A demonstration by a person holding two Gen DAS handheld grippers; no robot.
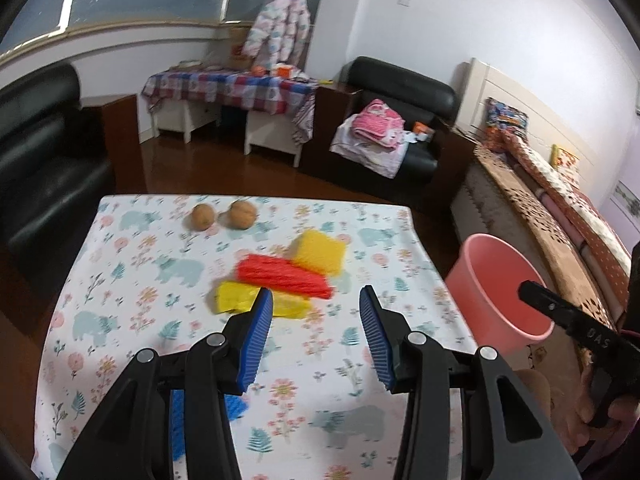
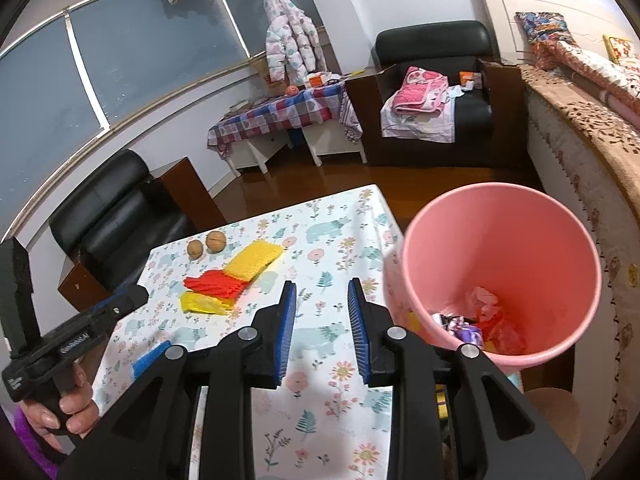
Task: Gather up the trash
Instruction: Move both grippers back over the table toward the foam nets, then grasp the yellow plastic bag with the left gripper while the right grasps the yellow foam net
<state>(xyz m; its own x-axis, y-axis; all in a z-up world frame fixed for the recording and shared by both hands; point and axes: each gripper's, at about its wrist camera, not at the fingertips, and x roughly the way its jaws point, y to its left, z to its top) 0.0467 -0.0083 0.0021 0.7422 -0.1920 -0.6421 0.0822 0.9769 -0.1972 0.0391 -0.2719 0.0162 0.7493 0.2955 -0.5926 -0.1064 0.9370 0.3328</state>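
On the flowered tablecloth (image 1: 132,264) lie a red ribbed piece (image 1: 284,276), a yellow sponge-like piece (image 1: 320,254) behind it and a yellow wrapper (image 1: 240,298) in front. They also show in the right wrist view: red (image 2: 216,284), yellow (image 2: 254,260). My left gripper (image 1: 316,308) is open and empty, just short of them. My right gripper (image 2: 322,296) is open and empty over the table beside the pink bin (image 2: 500,240), which holds crumpled wrappers (image 2: 480,320). A blue piece (image 2: 150,360) lies near the table's front.
Two walnuts (image 1: 224,216) sit at the table's far side. The pink bin (image 1: 496,280) stands off the table's right edge. Black armchairs (image 1: 44,168), a checked bench table (image 1: 232,88) and a bed (image 1: 560,200) surround the table.
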